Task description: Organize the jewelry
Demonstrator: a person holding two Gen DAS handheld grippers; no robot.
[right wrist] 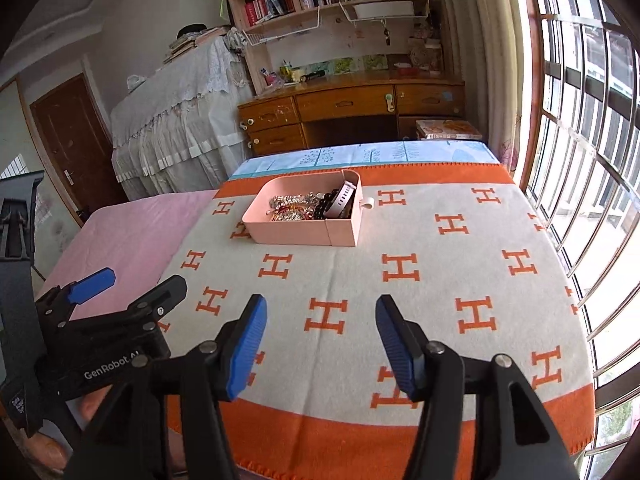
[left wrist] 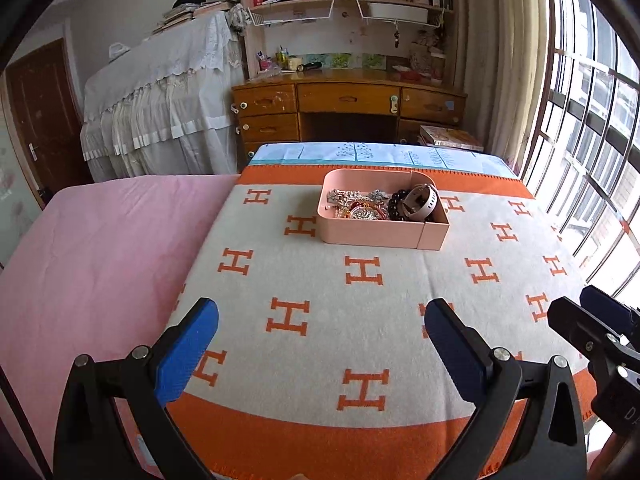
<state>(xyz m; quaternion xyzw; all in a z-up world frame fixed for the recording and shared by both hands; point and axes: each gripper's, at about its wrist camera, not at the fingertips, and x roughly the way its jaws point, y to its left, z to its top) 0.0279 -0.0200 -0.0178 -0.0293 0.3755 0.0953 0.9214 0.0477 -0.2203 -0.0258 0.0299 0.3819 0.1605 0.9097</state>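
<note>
A pink box (left wrist: 374,236) sits at the far middle of the orange and grey blanket (left wrist: 360,304). It holds a heap of sparkly jewelry (left wrist: 356,204), a dark bead bracelet (left wrist: 394,202) and a grey watch (left wrist: 420,202). The box also shows in the right wrist view (right wrist: 300,234). My left gripper (left wrist: 322,334) is open and empty, well short of the box. My right gripper (right wrist: 320,328) is open and empty, also near the front of the blanket. The right gripper shows at the left view's right edge (left wrist: 592,320); the left gripper shows at the right view's left (right wrist: 120,288).
A pink sheet (left wrist: 100,260) covers the bed to the left of the blanket. A wooden desk (left wrist: 348,108) with bookshelves stands behind. A cloth-covered piece of furniture (left wrist: 160,108) is at the back left. Barred windows (left wrist: 592,140) run along the right.
</note>
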